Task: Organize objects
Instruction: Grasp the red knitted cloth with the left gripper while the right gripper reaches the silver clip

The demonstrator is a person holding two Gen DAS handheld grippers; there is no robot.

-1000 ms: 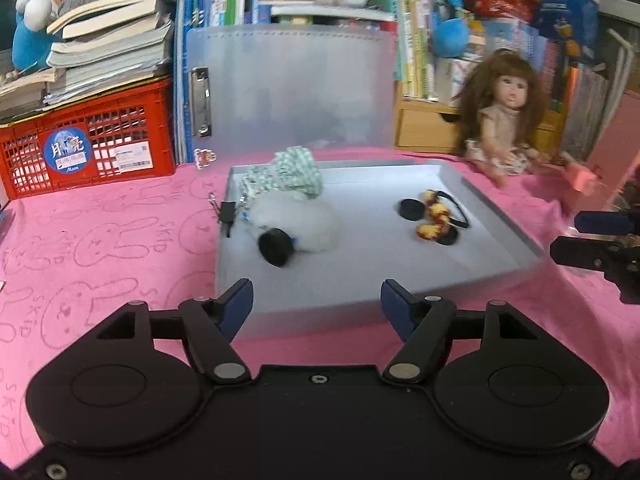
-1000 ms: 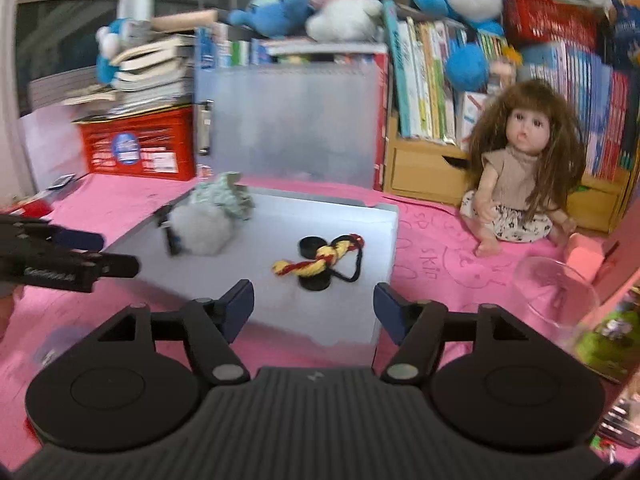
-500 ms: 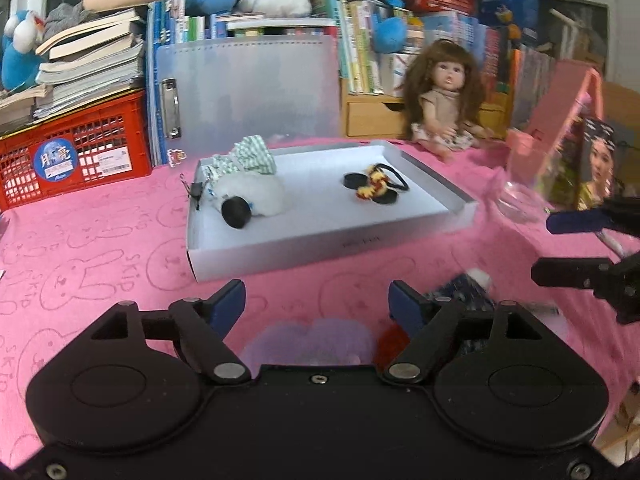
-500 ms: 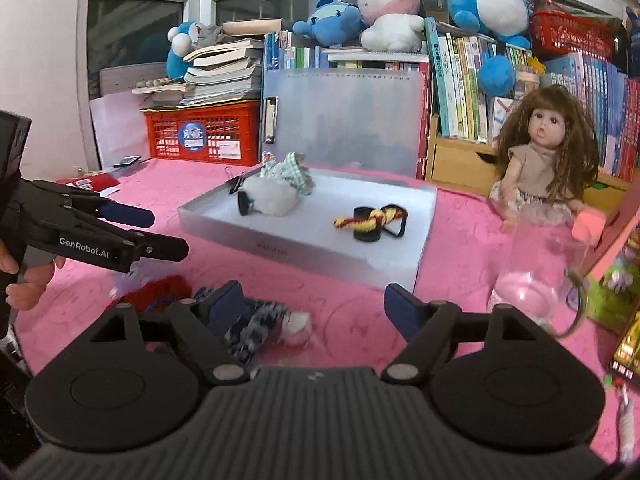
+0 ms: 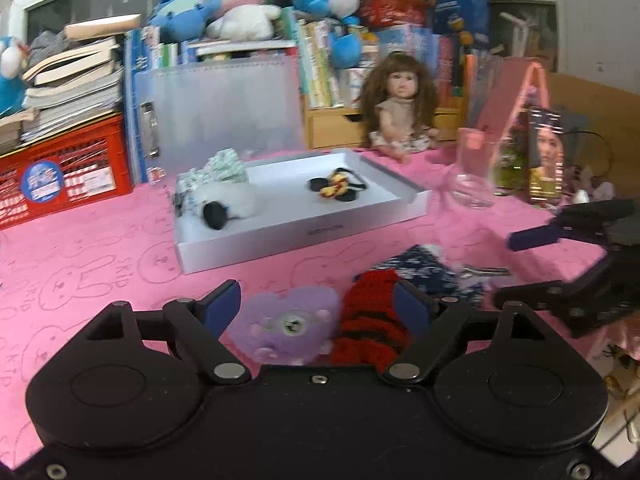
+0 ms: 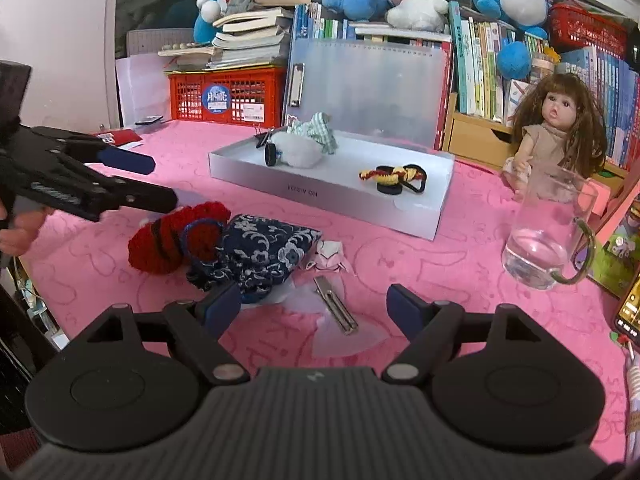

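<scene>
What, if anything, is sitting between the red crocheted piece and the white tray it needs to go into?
Nothing visible blocks it. Only bare pink tablecloth lies between the red crocheted piece and the white tray. The blue floral pouch touches its right side, off that path. The left gripper, jaws opening, has it between the fingers, unpressed.

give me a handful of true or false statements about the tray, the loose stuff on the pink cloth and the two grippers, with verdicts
1. The grey tray already holds a red, yellow and black hair tie. True.
2. The red knitted piece lies inside the tray. False: it lies on the pink cloth in front of the tray, against the blue floral pouch.
3. The right gripper is clamped on the metal clip. False: its jaws stand wide apart and hold nothing; the clip lies on the cloth.
4. The glass jug stands upright outside the tray. True.
5. The left gripper grips the purple heart-shaped item. False: its jaws are opening and not pressing it.
</scene>
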